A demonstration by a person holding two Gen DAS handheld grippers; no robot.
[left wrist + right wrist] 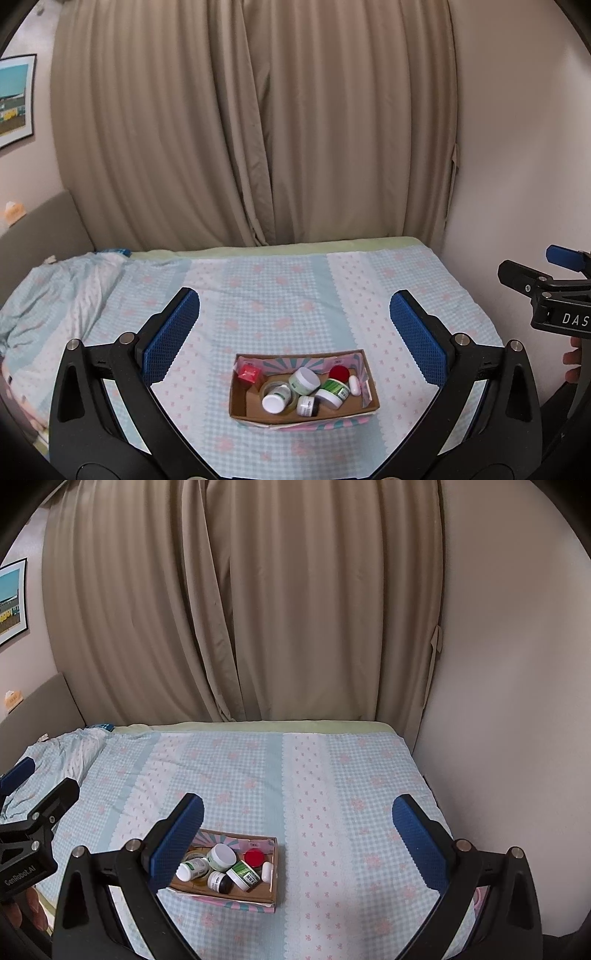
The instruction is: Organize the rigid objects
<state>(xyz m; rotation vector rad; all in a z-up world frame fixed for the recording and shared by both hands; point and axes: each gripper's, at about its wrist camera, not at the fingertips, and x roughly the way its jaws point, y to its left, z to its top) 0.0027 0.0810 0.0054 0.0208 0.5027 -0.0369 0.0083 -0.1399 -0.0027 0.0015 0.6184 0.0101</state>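
Note:
A shallow cardboard box [371,400] sits on the bed and holds several small jars and bottles: white bottles with green labels [277,398], a white-lidded jar [304,380], a red-lidded jar [339,373] and a red cube [249,373]. The box also shows in the right wrist view [275,871], with the red lid [254,856]. My left gripper [294,325] is open and empty, held above and before the box. My right gripper [297,830] is open and empty, to the right of the box.
The bed [280,280] has a blue checked sheet with pink flowers. A crumpled blanket [62,291] lies at its left. Beige curtains [258,129] hang behind, a wall [498,664] stands at the right, and a padded headboard [40,221] at the left.

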